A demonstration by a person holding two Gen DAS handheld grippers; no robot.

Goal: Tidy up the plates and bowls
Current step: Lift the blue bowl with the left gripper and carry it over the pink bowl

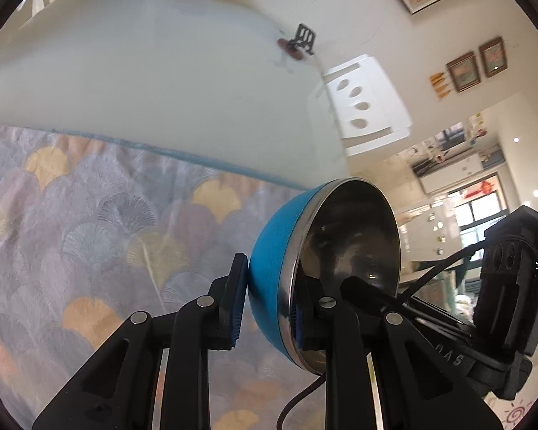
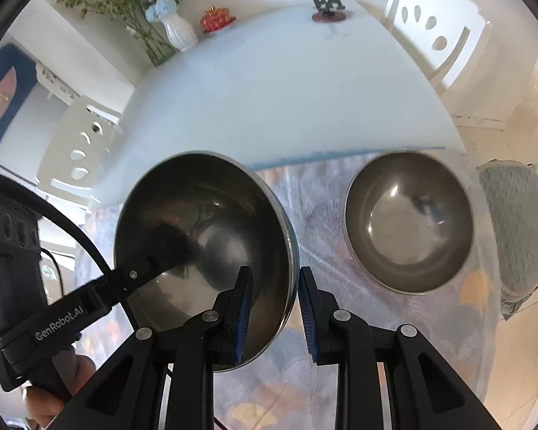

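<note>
Left wrist view: the left gripper (image 1: 269,304) is clamped on the rim of the blue bowl (image 1: 269,251) — one pad outside, one inside. Right wrist view: the right gripper (image 2: 274,311) pinches the opposite rim of that bowl, which is tilted above the patterned cloth (image 2: 412,340) and empty. A second steel bowl (image 2: 409,222) — also empty — rests on the cloth nearby. Beyond lie the white table (image 2: 269,89), a vase (image 2: 179,32) and a chair (image 2: 434,32).
</note>
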